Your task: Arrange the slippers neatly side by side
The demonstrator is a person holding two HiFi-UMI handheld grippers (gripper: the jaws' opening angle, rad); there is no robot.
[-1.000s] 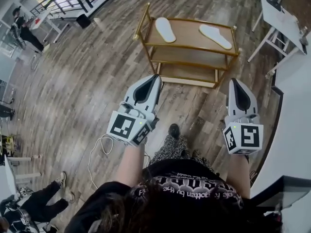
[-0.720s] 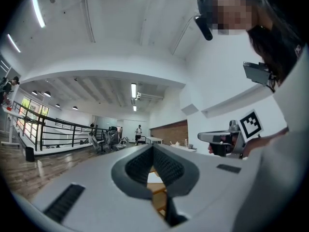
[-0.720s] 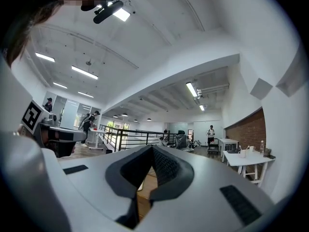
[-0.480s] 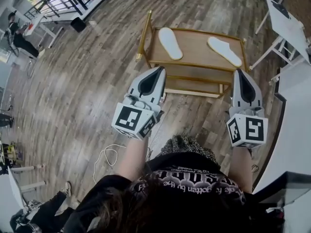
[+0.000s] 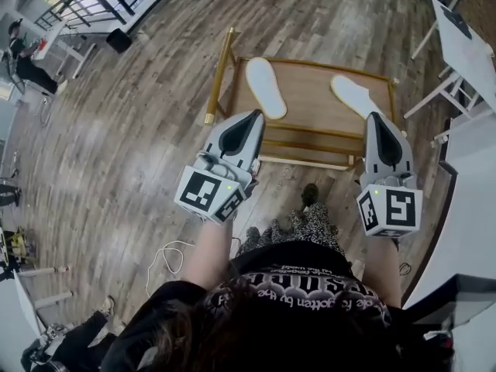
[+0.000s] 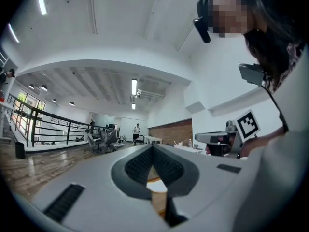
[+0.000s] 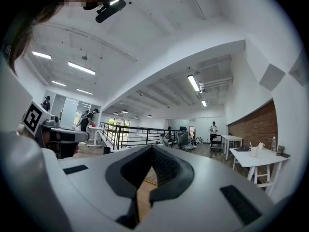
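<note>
Two white slippers lie apart on the top shelf of a gold-framed wooden rack [image 5: 318, 99]. The left slipper [image 5: 265, 87] lies near the rack's left end. The right slipper [image 5: 355, 96] lies angled near its right end, its near end hidden behind my right gripper. My left gripper [image 5: 257, 115] is shut and empty, held above the rack's front left. My right gripper [image 5: 375, 118] is shut and empty over the front right. In the left gripper view a sliver of white slipper [image 6: 158, 196] shows through the shut jaws.
The rack has lower shelves and stands on a wood-plank floor. White tables [image 5: 463, 45] stand at the right. A dark box [image 5: 118, 40] and a railing are at the far left. A cable [image 5: 167, 254] lies on the floor by my legs.
The rack and slippers have come closer and lower in the head view. Both grippers stay shut and now reach over the rack's front edge.
</note>
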